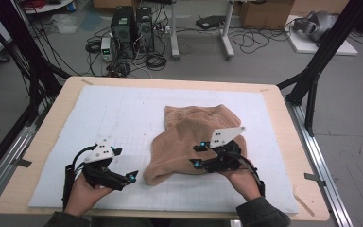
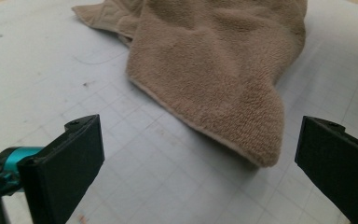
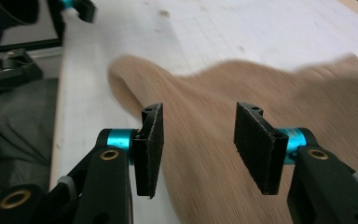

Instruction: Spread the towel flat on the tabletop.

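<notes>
Towel motion-blurred beneath right tool

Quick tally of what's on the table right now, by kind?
Towels: 1, the tan towel, crumpled on the mat.
Mats: 1, the white gridded mat that covers the tabletop.
Grippers: 2, the left gripper beside the towel, jaws apart, and the right gripper over the towel, jaws apart with nothing pinched.
Total: 4
</notes>
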The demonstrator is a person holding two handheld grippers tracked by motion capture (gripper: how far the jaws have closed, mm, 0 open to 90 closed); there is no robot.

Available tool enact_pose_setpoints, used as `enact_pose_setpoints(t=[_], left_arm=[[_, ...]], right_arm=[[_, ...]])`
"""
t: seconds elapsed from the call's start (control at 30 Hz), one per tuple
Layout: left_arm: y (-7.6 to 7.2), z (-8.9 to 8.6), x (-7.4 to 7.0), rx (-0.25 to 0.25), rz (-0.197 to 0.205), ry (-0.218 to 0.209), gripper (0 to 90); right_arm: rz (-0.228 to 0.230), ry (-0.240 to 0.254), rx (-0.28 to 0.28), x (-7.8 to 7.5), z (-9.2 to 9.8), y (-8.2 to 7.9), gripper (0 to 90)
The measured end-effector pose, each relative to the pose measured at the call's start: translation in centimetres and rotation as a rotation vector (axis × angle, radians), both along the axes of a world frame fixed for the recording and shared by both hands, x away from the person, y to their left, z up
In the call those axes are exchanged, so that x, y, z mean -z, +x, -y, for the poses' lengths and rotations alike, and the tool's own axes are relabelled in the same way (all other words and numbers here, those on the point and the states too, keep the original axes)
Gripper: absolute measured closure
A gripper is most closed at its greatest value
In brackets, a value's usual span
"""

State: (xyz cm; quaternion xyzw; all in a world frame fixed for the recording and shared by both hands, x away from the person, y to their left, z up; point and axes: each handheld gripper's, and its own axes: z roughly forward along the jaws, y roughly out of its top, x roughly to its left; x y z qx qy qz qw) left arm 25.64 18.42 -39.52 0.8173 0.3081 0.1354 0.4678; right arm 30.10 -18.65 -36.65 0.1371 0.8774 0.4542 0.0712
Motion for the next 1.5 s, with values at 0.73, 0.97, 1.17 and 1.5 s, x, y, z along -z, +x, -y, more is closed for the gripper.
enact_pose_setpoints(t=[0.73, 0.97, 1.17, 1.5], left_arm=[[1.8, 6.1, 3.3, 0.191, -0.086, 0.107, 55.7], [2.2, 6.4, 4.3, 0.17, -0.108, 0.14, 76.5], [1.7, 6.0, 3.8, 0.143, -0.073, 0.151, 79.5], [-0.4, 2.8, 0.5, 0.081, 0.023, 0.095, 80.6]], right_arm=[[-0.034, -0.185, 0.193, 6.6, 5.8, 0.5, 52.8], [-0.056, -0.184, 0.19, 7.1, 5.2, 1.1, 69.1], [-0.03, -0.215, 0.158, 6.6, 4.7, 0.8, 84.1], [-0.006, -0.111, 0.077, 3.6, 4.0, -0.9, 84.5]])
